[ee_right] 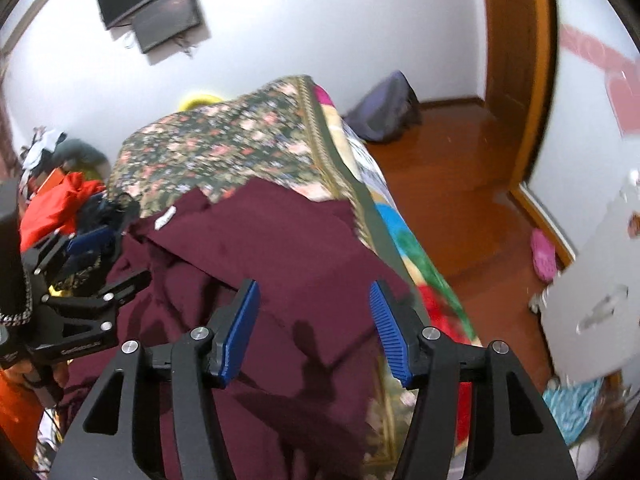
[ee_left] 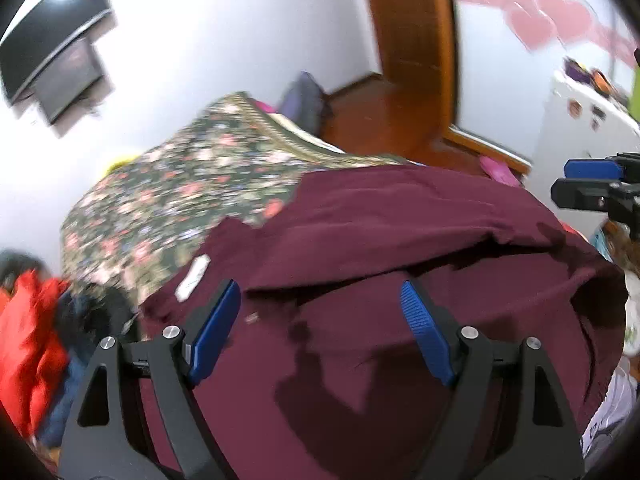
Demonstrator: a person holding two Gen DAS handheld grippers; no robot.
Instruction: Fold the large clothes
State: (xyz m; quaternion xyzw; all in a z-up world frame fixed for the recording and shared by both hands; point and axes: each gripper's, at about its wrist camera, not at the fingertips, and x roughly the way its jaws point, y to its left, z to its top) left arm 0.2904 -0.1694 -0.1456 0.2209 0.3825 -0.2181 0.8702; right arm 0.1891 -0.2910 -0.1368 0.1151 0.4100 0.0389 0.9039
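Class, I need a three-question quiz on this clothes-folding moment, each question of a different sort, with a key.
1. True or false: the left gripper is clamped on the maroon garment.
2. What lies under the garment? A) floral bedspread B) bare wooden table C) white sheet
3. Fill in: the white label sits near the garment's ____ edge in the left wrist view.

Key: 1 false, its jaws stand open, as do the right gripper's; 2 A; 3 left.

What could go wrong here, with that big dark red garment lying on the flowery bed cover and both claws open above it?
Both the left gripper and the right gripper are open, holding nothing. The maroon garment is bunched in loose layers, so a pinch may catch only one. It lies near the edge of the floral bedspread and might slide off. The red clothing beside it could snag.
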